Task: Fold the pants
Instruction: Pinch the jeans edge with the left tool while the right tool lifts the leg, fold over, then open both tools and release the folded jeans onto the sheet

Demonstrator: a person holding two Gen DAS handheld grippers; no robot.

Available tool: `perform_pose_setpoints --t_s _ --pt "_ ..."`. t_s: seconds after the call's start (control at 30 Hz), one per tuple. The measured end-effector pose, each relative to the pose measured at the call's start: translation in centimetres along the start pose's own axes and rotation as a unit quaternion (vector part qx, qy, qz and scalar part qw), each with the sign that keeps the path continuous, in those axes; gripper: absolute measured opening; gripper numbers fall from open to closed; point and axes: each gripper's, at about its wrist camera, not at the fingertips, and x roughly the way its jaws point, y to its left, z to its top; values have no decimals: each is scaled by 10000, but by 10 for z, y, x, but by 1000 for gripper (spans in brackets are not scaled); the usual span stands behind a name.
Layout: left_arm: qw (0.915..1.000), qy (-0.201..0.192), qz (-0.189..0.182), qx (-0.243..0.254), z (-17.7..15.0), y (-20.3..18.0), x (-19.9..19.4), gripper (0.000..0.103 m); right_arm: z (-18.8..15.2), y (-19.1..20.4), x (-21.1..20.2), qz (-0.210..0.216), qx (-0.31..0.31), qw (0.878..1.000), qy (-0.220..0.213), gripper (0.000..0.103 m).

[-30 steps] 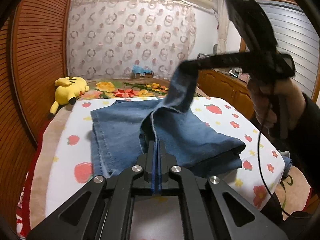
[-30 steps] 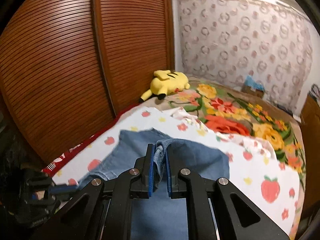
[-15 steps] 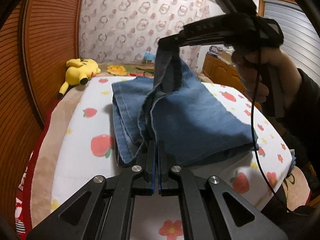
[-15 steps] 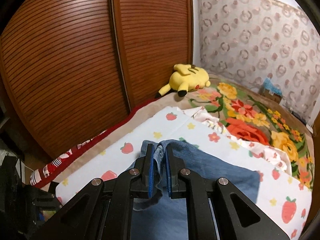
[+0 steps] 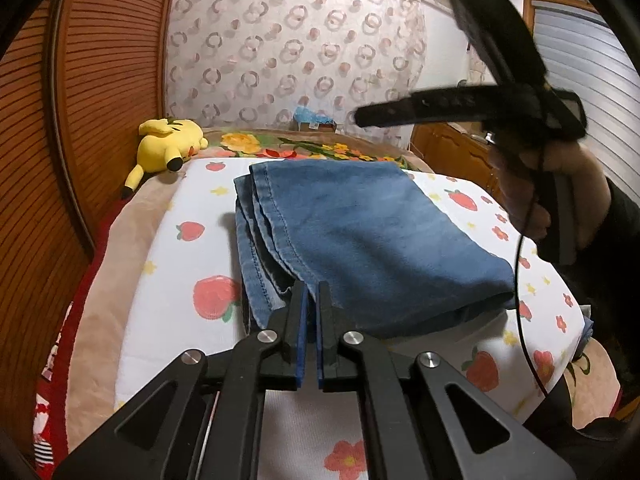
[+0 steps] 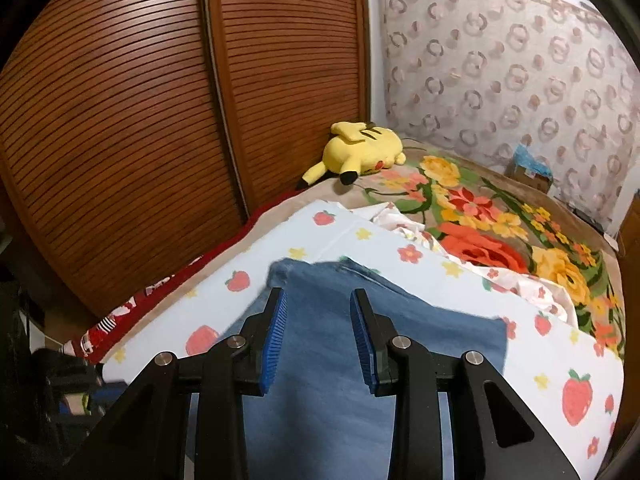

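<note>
**Fold down, both tools off the denim – watch the near hem**

You're hovering the right gripper (image 6: 319, 334) over the pants (image 5: 360, 240) with jaws spread wide, nothing between the pads. The left gripper (image 5: 311, 320) is sitting at the near hem with only a narrow gap between its jaws; I'm not seeing cloth in that gap, though the pad tips are touching or almost touching the denim, can't tell which.

The pants are lying as a stacked rectangle on the strawberry sheet (image 5: 188, 320), layered hems facing the left tool, fold edge on the right side.

Risks, as I'm reading it:
- pulling the left tool back while a pad is catching the top hem is going to drag that layer open
- dropping the right tool low is going to rumple the top panel

Room: the sheet is giving you free margin left and near; the plush toy (image 5: 168, 148) and wooden doors (image 6: 140, 120) are sitting well apart
</note>
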Motion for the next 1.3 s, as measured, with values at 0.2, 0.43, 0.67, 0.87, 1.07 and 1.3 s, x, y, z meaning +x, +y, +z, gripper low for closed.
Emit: perform_pose_setpoints --t_s 0.2,0.43,0.67,0.87,1.07,1.3 --pt "10000 1 76 63 4 -7 7 50 -35 -16 -21 -214 79 9997 25 34" --pt "9999 -59 -35 151 10 -24 13 74 -75 -22 -62 -556 298 9978 -184 36" --pt "9995 4 -80 302 14 -48 26 74 -114 -20 -90 -824 566 9944 -350 48" --pt "9988 164 -154 445 9 -70 43 74 -134 -12 -98 -921 747 9927 -236 48" --pt "9978 391 -188 509 -1 -80 57 74 -148 -9 -99 -838 884 9926 -23 48" --pt "9967 559 -103 581 -10 -84 65 74 -154 -17 -92 -729 1065 9914 194 48"
